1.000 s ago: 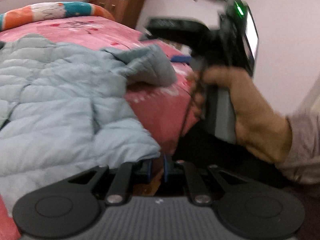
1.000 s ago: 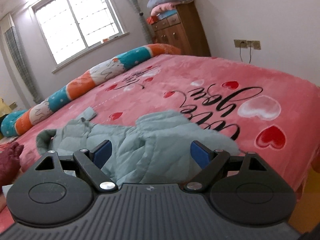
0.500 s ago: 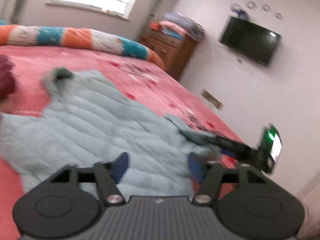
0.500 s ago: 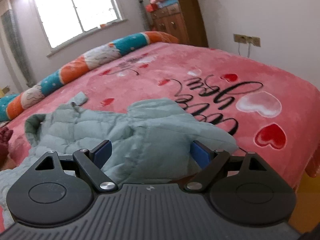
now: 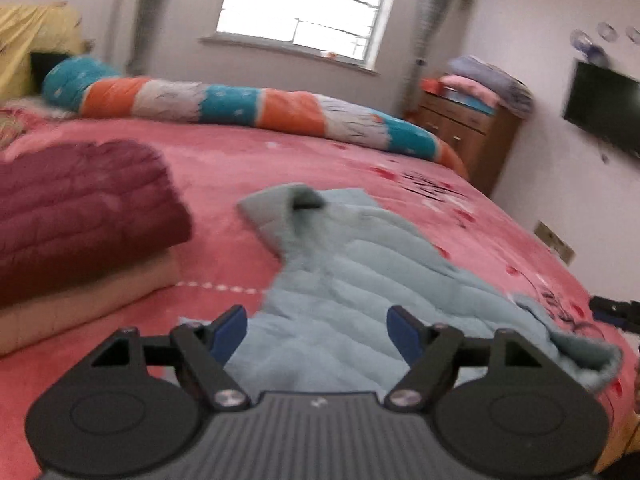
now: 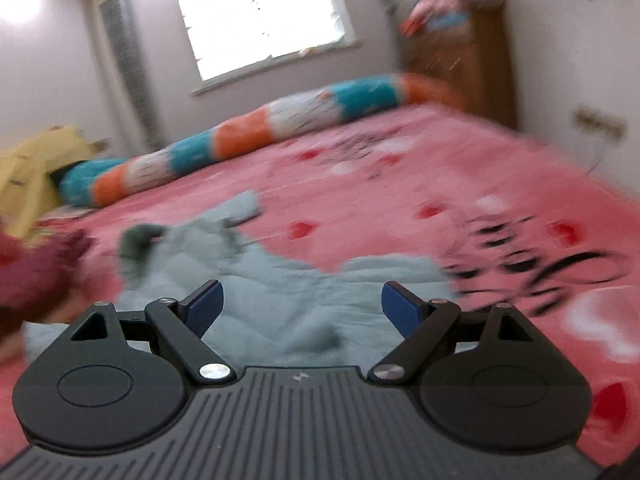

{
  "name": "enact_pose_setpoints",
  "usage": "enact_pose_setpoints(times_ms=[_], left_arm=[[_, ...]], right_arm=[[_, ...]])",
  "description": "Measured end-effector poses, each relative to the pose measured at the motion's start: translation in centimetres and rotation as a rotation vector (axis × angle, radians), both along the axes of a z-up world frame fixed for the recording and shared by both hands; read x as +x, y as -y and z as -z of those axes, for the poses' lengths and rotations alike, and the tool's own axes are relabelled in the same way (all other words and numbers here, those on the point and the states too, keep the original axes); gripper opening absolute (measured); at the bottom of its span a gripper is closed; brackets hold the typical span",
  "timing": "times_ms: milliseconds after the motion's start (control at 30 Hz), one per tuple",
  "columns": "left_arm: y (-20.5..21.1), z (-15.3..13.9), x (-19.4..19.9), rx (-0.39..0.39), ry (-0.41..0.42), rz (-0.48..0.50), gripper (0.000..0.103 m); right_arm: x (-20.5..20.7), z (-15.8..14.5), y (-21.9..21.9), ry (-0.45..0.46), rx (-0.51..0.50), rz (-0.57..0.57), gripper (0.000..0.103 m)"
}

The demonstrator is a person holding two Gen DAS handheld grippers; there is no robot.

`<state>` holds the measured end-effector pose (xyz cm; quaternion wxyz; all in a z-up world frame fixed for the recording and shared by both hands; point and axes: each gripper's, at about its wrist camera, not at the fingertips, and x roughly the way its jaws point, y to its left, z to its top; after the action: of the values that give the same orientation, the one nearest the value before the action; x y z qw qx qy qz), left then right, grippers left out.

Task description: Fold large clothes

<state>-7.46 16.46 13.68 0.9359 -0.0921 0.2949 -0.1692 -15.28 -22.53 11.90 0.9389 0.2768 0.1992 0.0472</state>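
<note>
A pale blue quilted jacket (image 5: 360, 280) lies spread on the pink bed, its hood (image 5: 288, 204) pointing toward the far side. My left gripper (image 5: 318, 334) hovers over the jacket's near part; its jaws are opening and nothing is between the blue pads. In the right wrist view the same jacket (image 6: 280, 296) lies below and ahead of my right gripper (image 6: 302, 306), which is open and holds nothing. A dark part of the right gripper (image 5: 616, 308) shows at the right edge of the left wrist view.
A folded maroon quilted garment (image 5: 80, 208) sits on a pale stack at the left. A long striped bolster (image 5: 248, 104) lies along the far side of the bed (image 5: 224, 168). A wooden dresser (image 5: 468, 136) with piled bedding and a wall television (image 5: 604, 108) stand at the right.
My left gripper went from shut to open and swung left, from the bed's edge to over the jacket. The right gripper turned left and stayed open.
</note>
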Motion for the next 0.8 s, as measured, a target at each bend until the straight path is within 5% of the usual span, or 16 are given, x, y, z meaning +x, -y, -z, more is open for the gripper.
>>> enact_pose_setpoints(times_ms=[100, 233, 333, 433, 533, 800], left_arm=[[-1.3, 1.5, 1.8, -0.028, -0.033, -0.038, 0.077], [-2.2, 3.8, 3.4, -0.095, -0.076, -0.074, 0.077], [-1.9, 5.2, 4.0, -0.137, -0.093, -0.062, 0.078], [-1.8, 6.5, 4.6, -0.192, -0.104, -0.031, 0.079], [-2.0, 7.7, 4.8, -0.249, -0.115, 0.007, 0.084], [-2.1, 9.6, 5.0, -0.319, -0.139, 0.120, 0.089]], right_arm=[[4.3, 0.3, 0.6, -0.034, 0.052, -0.122, 0.103], [9.8, 0.7, 0.0, -0.106, -0.009, -0.262, 0.103], [13.0, 1.0, -0.3, -0.166, -0.064, -0.285, 0.103], [16.2, 2.4, -0.5, -0.255, -0.019, -0.391, 0.103], [17.7, 4.1, -0.5, -0.334, -0.056, -0.378, 0.103], [17.8, 7.1, -0.3, -0.365, 0.090, -0.419, 0.103]])
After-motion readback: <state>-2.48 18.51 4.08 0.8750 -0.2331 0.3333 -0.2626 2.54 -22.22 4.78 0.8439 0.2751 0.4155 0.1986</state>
